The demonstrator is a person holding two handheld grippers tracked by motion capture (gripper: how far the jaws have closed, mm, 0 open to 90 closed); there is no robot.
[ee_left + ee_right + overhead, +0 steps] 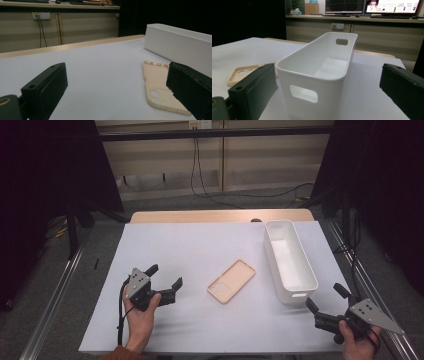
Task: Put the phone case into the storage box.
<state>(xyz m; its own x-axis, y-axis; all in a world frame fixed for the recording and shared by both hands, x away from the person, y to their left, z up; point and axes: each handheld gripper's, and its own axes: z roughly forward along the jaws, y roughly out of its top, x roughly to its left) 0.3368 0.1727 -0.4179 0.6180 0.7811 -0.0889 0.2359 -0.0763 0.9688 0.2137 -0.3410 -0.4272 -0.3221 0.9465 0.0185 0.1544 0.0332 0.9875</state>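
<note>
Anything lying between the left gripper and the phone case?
No. In the high view, just bare white table cover separates the open left gripper from the phone case.

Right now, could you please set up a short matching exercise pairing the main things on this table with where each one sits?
Things:
1. phone case
2. white bin
3. left tongs
4. right tongs

Places:
A. near corner of the table, just before the bin's near end
B. lying flat mid-table, camera holes nearest the person
C. standing lengthwise along the right side
D. open, low over the sheet, left of the case

Pairs: 1-B, 2-C, 3-D, 4-A
</note>
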